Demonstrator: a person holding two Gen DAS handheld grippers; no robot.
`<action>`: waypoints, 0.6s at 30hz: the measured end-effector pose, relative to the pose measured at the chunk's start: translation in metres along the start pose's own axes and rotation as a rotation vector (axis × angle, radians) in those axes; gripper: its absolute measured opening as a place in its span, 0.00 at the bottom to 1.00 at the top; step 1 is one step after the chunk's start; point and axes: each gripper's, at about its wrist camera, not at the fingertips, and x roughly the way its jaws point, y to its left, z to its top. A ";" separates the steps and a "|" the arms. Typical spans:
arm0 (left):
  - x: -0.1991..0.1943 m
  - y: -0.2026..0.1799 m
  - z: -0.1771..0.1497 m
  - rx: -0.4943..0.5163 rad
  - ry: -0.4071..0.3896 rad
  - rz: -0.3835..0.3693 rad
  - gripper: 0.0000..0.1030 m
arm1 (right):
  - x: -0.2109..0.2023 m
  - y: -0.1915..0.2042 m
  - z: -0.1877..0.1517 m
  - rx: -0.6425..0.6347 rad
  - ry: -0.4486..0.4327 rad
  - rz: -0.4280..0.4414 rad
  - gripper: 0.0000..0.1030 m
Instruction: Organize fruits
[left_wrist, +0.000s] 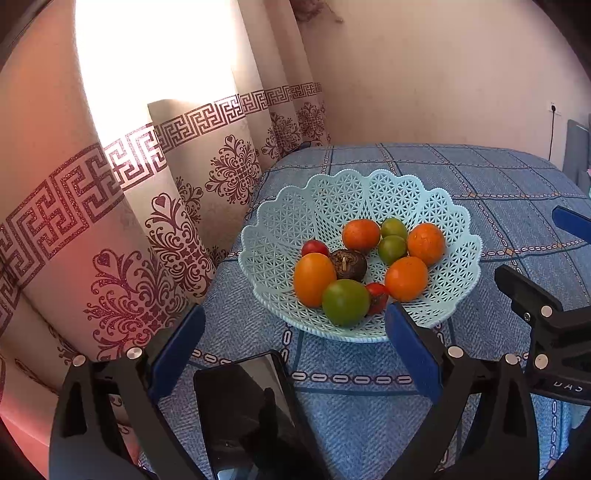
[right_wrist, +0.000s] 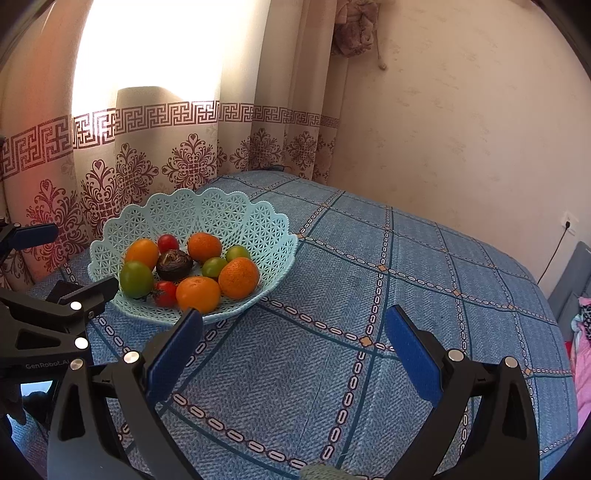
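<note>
A pale blue lattice basket (left_wrist: 325, 199) (right_wrist: 229, 210) stands on the blue patterned tablecloth near the curtain. Inside it lie several oranges (left_wrist: 314, 278) (right_wrist: 238, 277), green fruits (left_wrist: 345, 302) (right_wrist: 136, 278), small red tomatoes (left_wrist: 314, 247) (right_wrist: 165, 292) and one dark brown round fruit (left_wrist: 348, 264) (right_wrist: 173, 264). My left gripper (left_wrist: 295, 332) is open just in front of the basket's near rim, nothing between its blue pads. Over bare cloth to the right of the basket, my right gripper (right_wrist: 293, 332) hangs open and holds nothing.
A black phone (left_wrist: 243, 402) lies on the tablecloth (right_wrist: 406, 280) below the left gripper. A patterned curtain (left_wrist: 147, 229) hangs along the table's left and far side, a plain wall (right_wrist: 461, 129) to the right. Pink cloth (right_wrist: 583, 354) shows at the right edge.
</note>
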 end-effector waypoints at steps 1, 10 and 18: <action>0.000 0.000 0.000 -0.001 -0.001 -0.001 0.96 | 0.000 0.000 0.000 -0.001 0.002 0.001 0.95; 0.001 0.002 0.000 0.000 -0.001 0.000 0.96 | 0.003 0.000 -0.004 0.000 0.014 0.005 0.95; 0.001 0.001 0.000 0.005 -0.002 0.000 0.96 | 0.005 -0.001 -0.004 0.007 0.019 0.004 0.95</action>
